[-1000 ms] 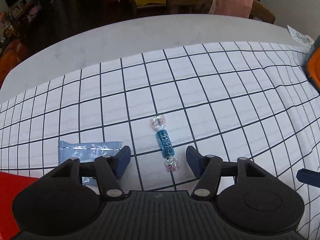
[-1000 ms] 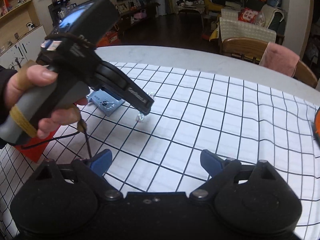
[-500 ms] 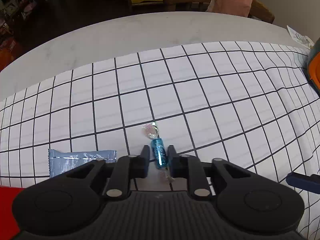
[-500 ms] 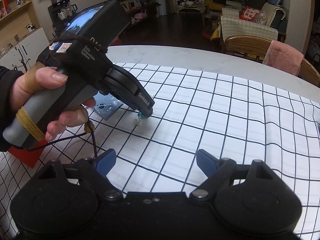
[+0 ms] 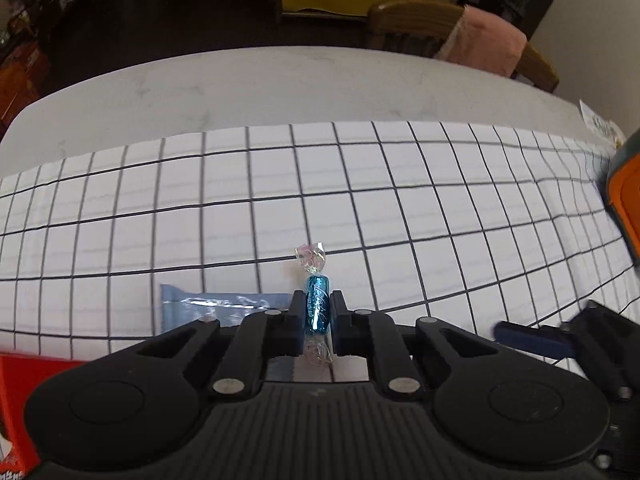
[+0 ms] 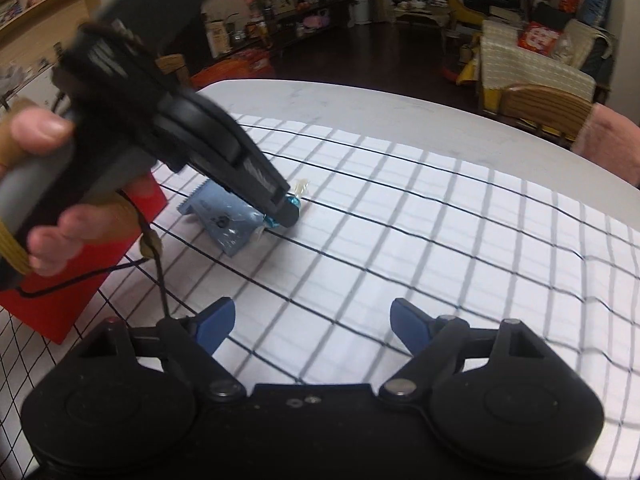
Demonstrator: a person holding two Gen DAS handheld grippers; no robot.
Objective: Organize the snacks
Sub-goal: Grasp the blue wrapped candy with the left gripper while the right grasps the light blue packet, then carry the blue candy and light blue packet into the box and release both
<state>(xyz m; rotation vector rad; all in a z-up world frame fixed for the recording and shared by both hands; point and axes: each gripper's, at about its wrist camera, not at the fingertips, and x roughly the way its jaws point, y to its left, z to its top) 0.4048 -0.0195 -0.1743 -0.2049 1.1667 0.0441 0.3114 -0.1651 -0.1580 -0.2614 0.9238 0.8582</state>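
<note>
Left gripper (image 5: 317, 316) clamped on candy (image 5: 317, 311), lower center. Right gripper (image 6: 312, 322) spread apart, idle. Best keep squeeze gentle, lift straight, clear of blue packet (image 5: 208, 312).

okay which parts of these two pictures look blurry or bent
Left wrist view: candy in the left gripper is sharp; grid cloth bows from fisheye. Right wrist view: the left gripper and hand are motion-smeared, near grid lines streak; right gripper fingers stay crisp.
</note>
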